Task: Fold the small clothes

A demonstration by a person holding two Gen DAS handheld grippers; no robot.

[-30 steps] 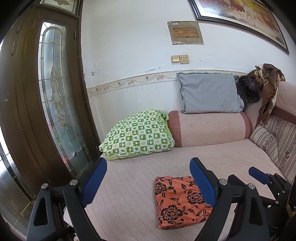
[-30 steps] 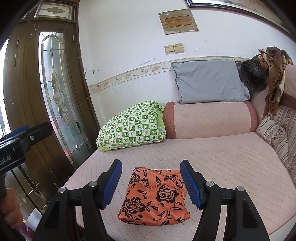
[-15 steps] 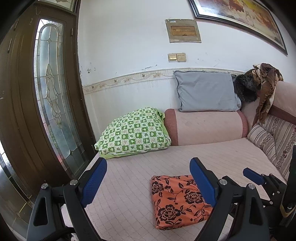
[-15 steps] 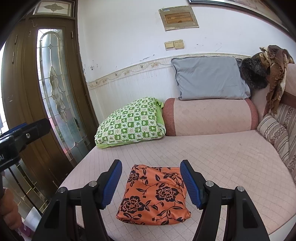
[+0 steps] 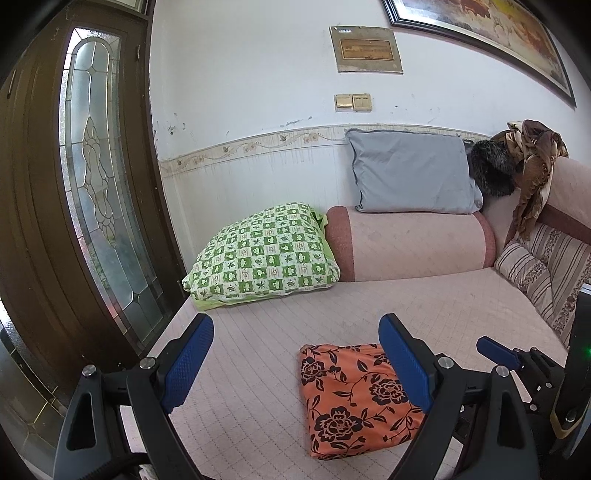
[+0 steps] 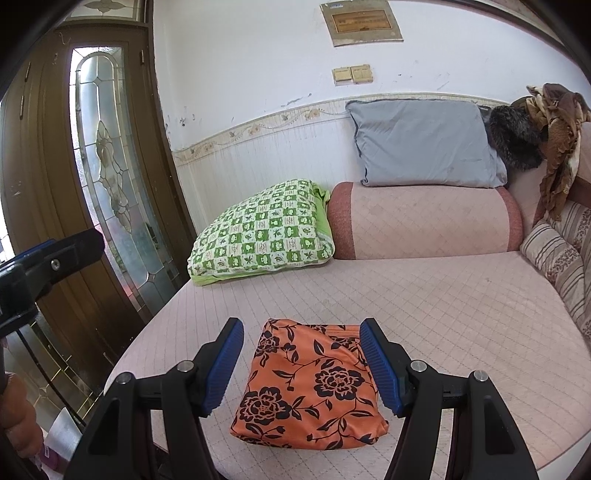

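I am seeing the folded orange cloth with black flowers (image 6: 308,387) lying on the pink quilted daybed (image 6: 424,306), framed between the right gripper (image 6: 301,363) fingers, untouched. The left gripper (image 5: 295,360) is hovering beside it; both are gaping wide, holding nothing.

A home sitting room; cushioned sofa (image 6: 424,295), pillows (image 6: 258,232), framed painting (image 5: 480,33)

Orange black-flowered cloth (image 6: 310,387); green-checked pillow (image 6: 262,232).
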